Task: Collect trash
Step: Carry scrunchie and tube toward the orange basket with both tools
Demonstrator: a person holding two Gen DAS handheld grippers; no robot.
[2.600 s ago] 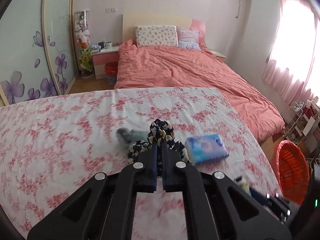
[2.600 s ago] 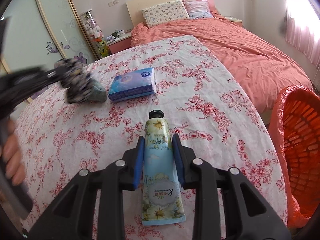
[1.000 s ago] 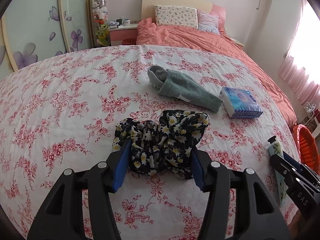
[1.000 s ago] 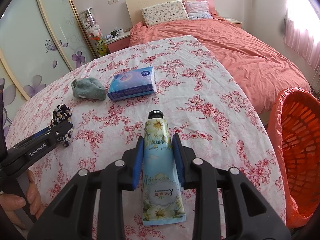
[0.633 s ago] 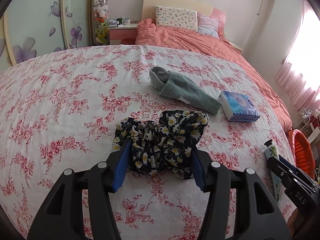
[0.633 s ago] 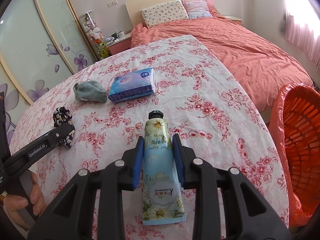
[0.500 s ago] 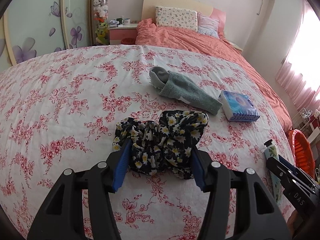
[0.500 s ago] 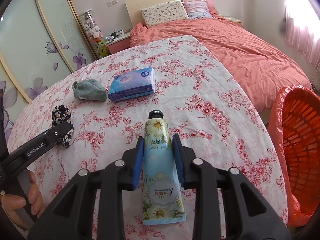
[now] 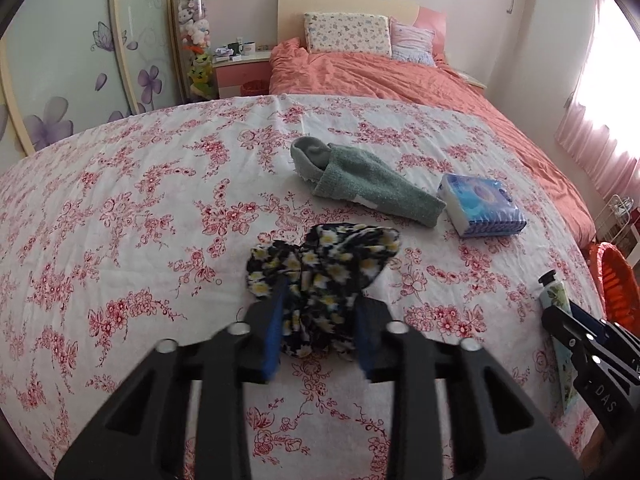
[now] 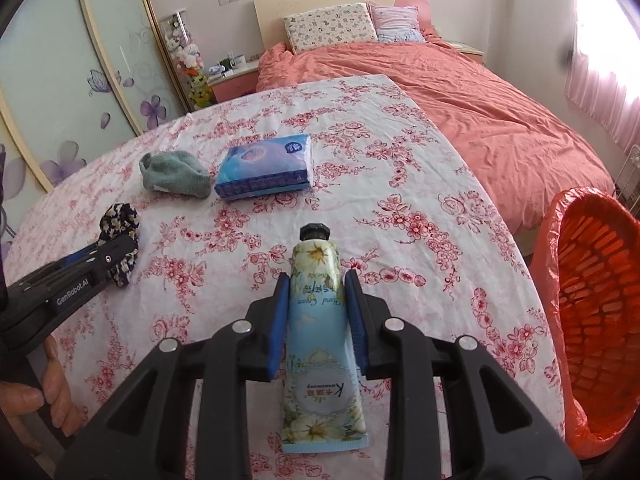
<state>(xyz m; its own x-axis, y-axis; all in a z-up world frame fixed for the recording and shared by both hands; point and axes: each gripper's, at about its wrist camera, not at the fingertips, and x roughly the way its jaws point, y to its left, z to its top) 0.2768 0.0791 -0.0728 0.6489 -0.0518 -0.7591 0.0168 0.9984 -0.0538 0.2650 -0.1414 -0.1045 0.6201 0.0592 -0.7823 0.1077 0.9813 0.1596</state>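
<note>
Both grippers sit mid-tablecloth [image 10: 400, 168], orange basket [image 10: 592, 300] beyond its right edge.

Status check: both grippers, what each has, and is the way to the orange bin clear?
Left gripper jaws closing around floral scrunchie. Right gripper shut on hand cream tube. Orange bin open at right, nothing between.

Both wrist views look down, sharing the floral bedspread [image 9: 120, 200].

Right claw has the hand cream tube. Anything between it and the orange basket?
Nothing visible. The right claw grips the hand cream tube; only bare floral cloth lies between it and the orange basket past the table edge.
</note>
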